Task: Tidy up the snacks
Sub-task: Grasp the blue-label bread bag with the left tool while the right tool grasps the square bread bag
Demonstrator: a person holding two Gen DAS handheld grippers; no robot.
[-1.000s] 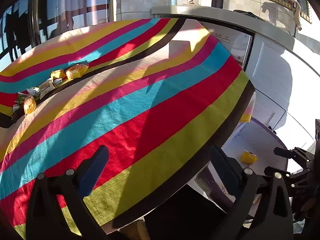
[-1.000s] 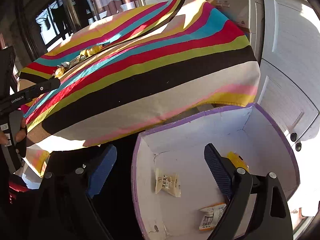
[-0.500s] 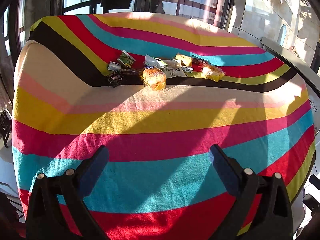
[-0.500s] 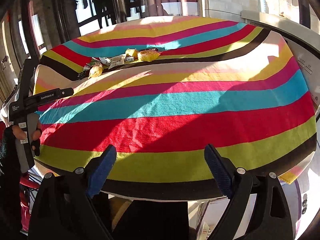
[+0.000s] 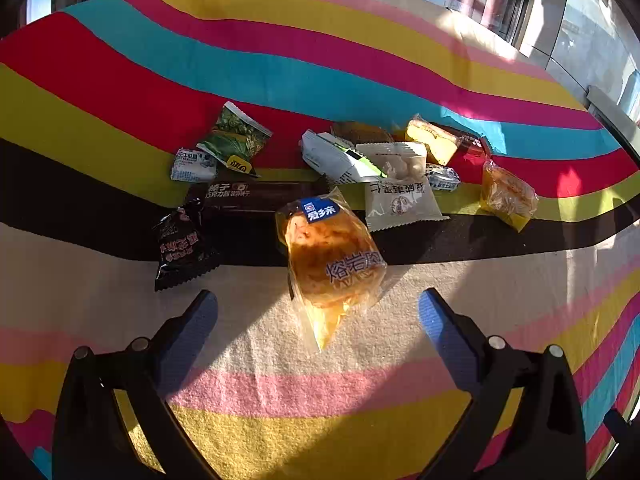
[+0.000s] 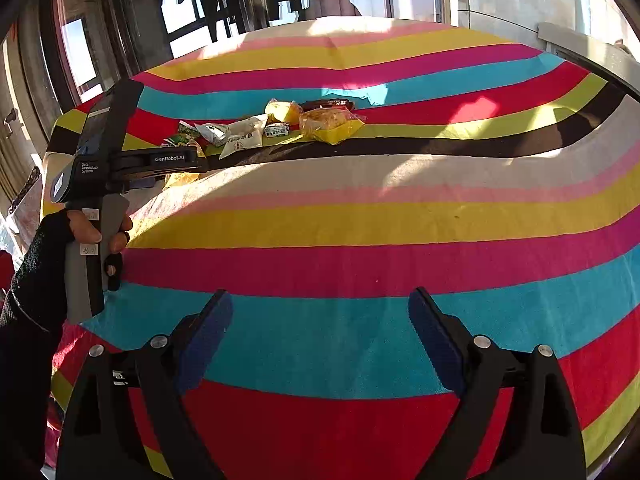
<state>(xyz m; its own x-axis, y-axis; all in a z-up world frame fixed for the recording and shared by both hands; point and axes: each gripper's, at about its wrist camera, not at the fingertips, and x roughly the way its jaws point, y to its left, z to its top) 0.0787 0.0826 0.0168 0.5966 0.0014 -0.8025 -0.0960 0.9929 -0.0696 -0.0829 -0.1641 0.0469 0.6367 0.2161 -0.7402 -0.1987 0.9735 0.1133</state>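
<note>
I see both the left hand-held gripper (image 5: 318,306) and the right hand-held gripper (image 6: 320,310) spread wide, empty; "GenRobot.AI" is printed on the left one.

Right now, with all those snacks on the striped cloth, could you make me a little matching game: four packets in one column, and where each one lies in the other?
1. clear-wrapped golden bun with blue label
2. black crinkled packet with red print
3. green pea packet
4. clear-wrapped bun with yellow end

A. far right of the pile
B. nearest, between the open left tool's tips
C. far side, on the red stripe
D. left of the golden bun

Pairs: 1-B, 2-D, 3-C, 4-A
</note>
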